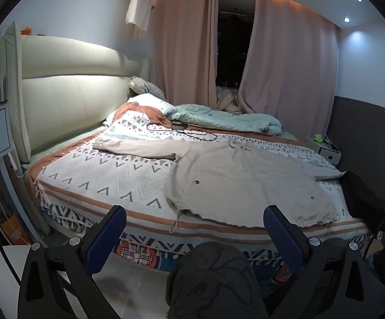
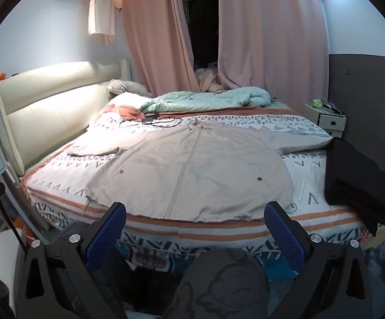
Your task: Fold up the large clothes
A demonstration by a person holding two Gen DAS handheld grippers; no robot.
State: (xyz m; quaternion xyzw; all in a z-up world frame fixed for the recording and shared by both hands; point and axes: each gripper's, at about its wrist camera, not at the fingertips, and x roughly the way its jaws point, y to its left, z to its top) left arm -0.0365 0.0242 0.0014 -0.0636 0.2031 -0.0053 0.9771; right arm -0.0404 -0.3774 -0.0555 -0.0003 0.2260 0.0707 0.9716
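jacket (image 2: 192,170) beige | bedspread (image 2: 304,130) white w/ grey zigzags, orange stripes | curtains (image 2: 269,40) pink | duvet (image 2: 208,98) mint

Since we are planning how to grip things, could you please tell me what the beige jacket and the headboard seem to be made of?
Beige zip-front jacket: probably thin woven cotton or a cotton blend, matte; it lies flat with soft creases and shows no sheen. Cream padded headboard: looks like leather or faux leather, smooth with a slight gloss; stitched panels catch the light.
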